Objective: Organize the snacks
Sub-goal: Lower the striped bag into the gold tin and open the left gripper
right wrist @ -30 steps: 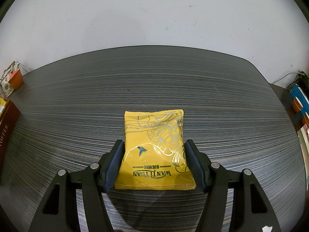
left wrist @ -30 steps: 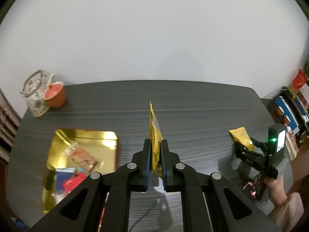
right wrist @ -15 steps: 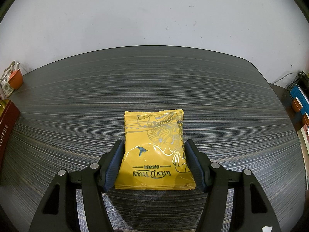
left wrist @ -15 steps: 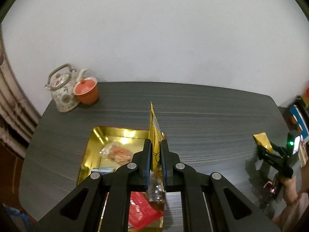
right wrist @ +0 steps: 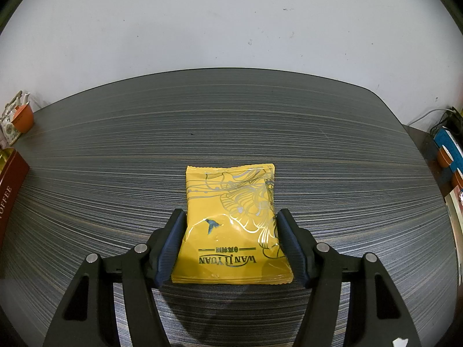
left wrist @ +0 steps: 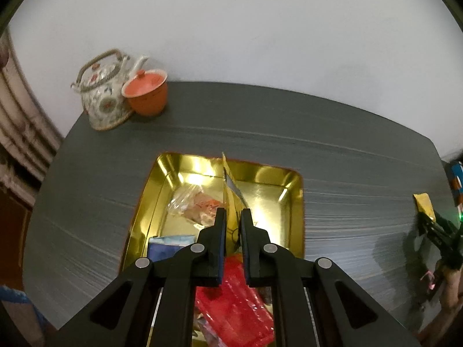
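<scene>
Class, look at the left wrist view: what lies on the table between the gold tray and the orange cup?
Nothing. In the left wrist view, only bare dark table lies between the gold tray and the orange cup; the teapot stands beside the cup.

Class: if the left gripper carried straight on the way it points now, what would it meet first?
Probably the gold tray, or the clear-wrapped snack lying in it; depth is unclear. The left gripper holds a yellow packet edge-on.
</scene>
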### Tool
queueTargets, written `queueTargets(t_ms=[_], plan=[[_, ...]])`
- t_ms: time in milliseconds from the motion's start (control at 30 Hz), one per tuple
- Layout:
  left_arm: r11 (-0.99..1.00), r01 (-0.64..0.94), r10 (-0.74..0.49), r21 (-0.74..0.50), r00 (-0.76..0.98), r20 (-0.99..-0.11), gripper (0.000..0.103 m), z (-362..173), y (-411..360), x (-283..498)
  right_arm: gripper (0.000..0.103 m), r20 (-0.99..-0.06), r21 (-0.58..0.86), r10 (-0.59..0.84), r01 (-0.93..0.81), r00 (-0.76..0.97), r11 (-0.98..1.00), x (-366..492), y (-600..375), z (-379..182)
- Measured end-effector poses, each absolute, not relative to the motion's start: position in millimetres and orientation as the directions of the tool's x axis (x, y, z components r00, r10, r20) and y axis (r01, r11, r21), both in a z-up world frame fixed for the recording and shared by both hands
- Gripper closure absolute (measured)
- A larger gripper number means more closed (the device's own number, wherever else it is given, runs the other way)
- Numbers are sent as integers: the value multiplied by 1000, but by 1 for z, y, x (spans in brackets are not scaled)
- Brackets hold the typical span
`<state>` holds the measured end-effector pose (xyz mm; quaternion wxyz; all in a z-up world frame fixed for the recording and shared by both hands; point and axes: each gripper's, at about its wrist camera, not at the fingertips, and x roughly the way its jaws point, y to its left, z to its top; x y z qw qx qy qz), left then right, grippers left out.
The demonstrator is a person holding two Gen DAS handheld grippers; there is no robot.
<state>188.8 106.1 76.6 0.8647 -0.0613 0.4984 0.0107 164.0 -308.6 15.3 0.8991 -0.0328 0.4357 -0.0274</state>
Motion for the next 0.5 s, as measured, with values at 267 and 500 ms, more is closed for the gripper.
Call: queueTargets(t_ms=[267, 500], plan=[[995, -71, -30, -73, 479, -877, 88, 71, 109, 192, 41, -782, -83, -78, 20, 619, 996, 164, -309, 15], [997, -76, 13, -26, 462, -887, 81, 68, 111, 186, 41, -782, -83, -78, 21, 619, 996, 165, -310, 15]])
